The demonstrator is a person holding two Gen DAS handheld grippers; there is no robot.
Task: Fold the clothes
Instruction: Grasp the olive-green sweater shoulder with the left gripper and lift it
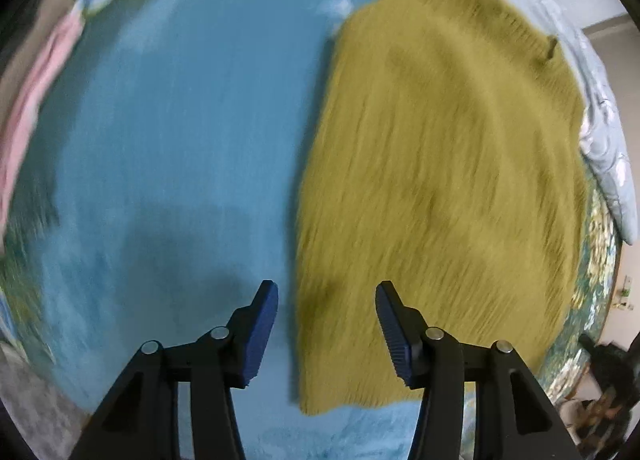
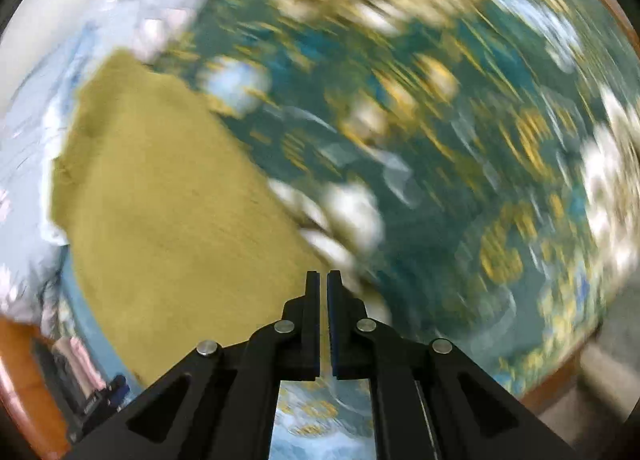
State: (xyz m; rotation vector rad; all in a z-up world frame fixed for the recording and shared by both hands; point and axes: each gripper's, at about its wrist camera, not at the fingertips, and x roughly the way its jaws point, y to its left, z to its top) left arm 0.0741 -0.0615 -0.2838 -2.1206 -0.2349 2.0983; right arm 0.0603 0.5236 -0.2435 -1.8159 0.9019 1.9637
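Note:
An olive-yellow knit garment (image 1: 440, 187) lies flat on a blue bedsheet (image 1: 184, 147), folded into a long strip. My left gripper (image 1: 326, 292) is open and empty, hovering above the garment's near left edge. In the right wrist view the same garment (image 2: 168, 211) lies at the left. My right gripper (image 2: 323, 280) is shut with nothing between its pads, over the garment's right edge. Both views are motion-blurred.
A pale blue quilt (image 1: 600, 131) lies along the garment's far and right side. Pink cloth (image 1: 36, 99) is bunched at the far left. A flower-patterned bedcover (image 2: 460, 147) fills the right wrist view. A wooden bed edge (image 2: 560, 392) runs at lower right.

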